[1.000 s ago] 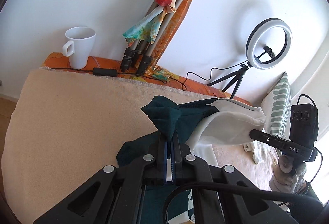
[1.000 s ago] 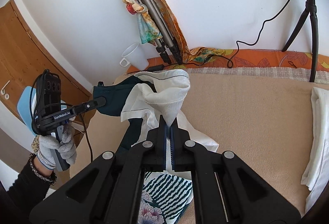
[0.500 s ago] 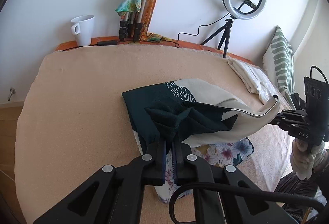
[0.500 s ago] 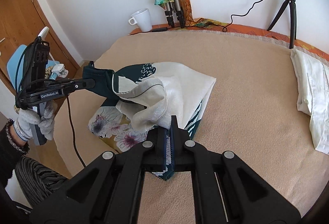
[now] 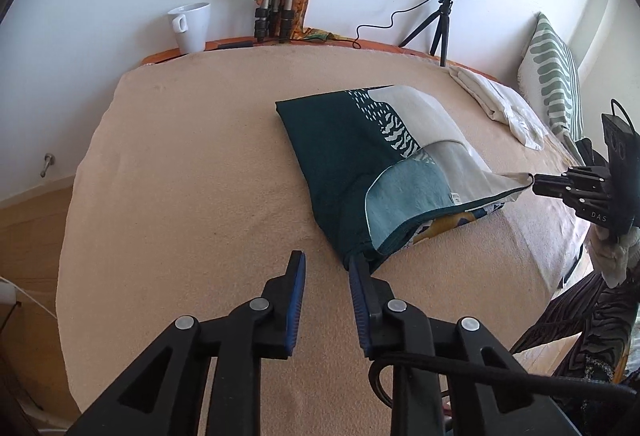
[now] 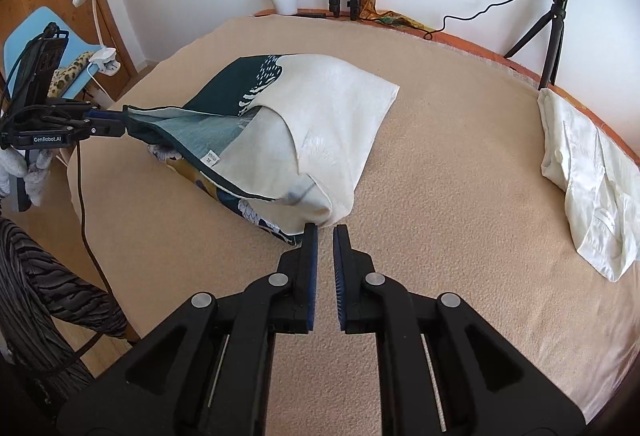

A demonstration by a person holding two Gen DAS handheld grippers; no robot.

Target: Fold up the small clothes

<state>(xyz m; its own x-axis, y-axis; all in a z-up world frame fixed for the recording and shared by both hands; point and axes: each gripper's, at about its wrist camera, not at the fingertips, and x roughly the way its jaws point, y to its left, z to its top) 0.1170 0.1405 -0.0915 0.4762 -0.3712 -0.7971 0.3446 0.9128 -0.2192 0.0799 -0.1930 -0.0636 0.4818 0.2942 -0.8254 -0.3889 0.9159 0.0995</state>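
Garment: the small patterned garment [image 5: 372, 156] lies folded over on the beige blanket [image 5: 192, 196], near the front edge, dark green half to the left and cream half to the right.
Left gripper [image 5: 326, 264]: jaws wide apart; the right fingertip only touches the near left corner. Half a second ago it was clamped on bunched green cloth.
Right gripper [image 6: 325, 232]: jaws parted narrowly, just short of the near cream corner, which it pinched before.
Change: both corners, carried in the air a second ago, are now set down and let go.
Meaning: this fold looks laid; the raised top layer probably wants smoothing.
Elsewhere: white shirt [image 6: 588, 180] far right, untouched.
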